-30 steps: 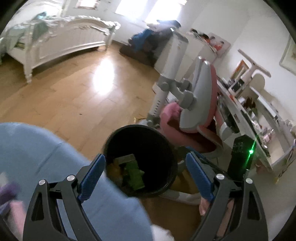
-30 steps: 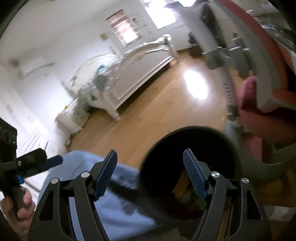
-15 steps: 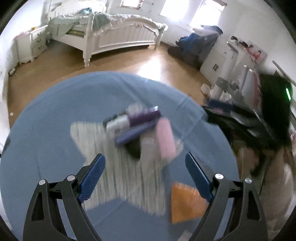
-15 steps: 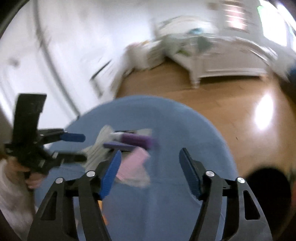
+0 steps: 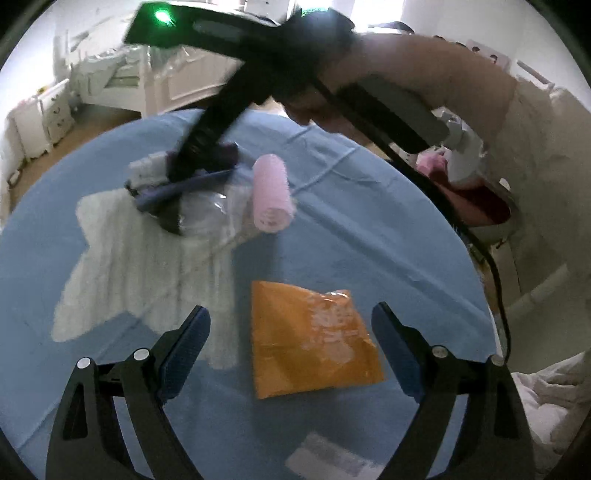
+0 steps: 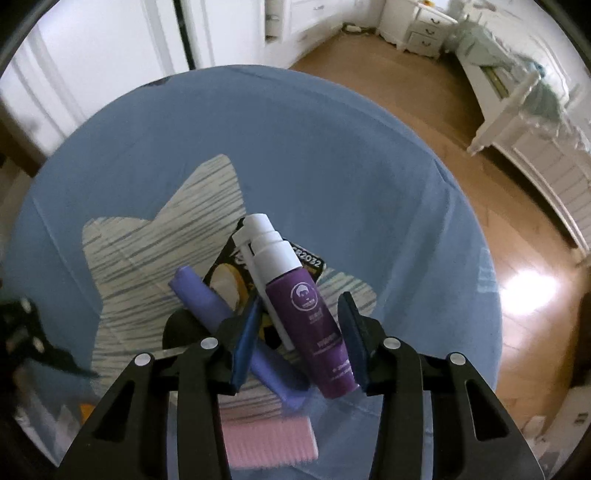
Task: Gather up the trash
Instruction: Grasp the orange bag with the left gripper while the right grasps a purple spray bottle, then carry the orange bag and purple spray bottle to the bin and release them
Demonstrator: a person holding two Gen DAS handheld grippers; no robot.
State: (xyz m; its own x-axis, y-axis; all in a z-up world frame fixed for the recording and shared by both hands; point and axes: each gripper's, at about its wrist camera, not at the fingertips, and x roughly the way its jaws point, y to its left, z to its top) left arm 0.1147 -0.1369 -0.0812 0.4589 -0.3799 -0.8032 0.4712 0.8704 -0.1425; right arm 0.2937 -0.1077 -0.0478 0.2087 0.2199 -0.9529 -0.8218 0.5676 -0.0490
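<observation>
Blue cloth now fills both views; a second ago I was over the black bin. My right tongs [image 6: 301, 332] have narrowed around the purple bottle [image 6: 306, 306] lying on the tabletop [image 6: 332, 155], pads beside it, contact unclear. My left tongs [image 5: 291, 350] hang wide open above the orange packet [image 5: 310, 339].

Setting: home bedroom. Evidence: white bed [image 6: 532, 110] with rumpled bedding along one wall; white nightstand [image 6: 424, 27] with drawers beside it; wood floor [image 6: 443, 155] with a sun glare patch; white doors [image 6: 110, 48] on the near wall. Round table under a blue cloth [image 6: 295, 140] carries toiletries, among them a purple bottle [image 6: 306, 314] and a pink roller [image 5: 271, 192].
</observation>
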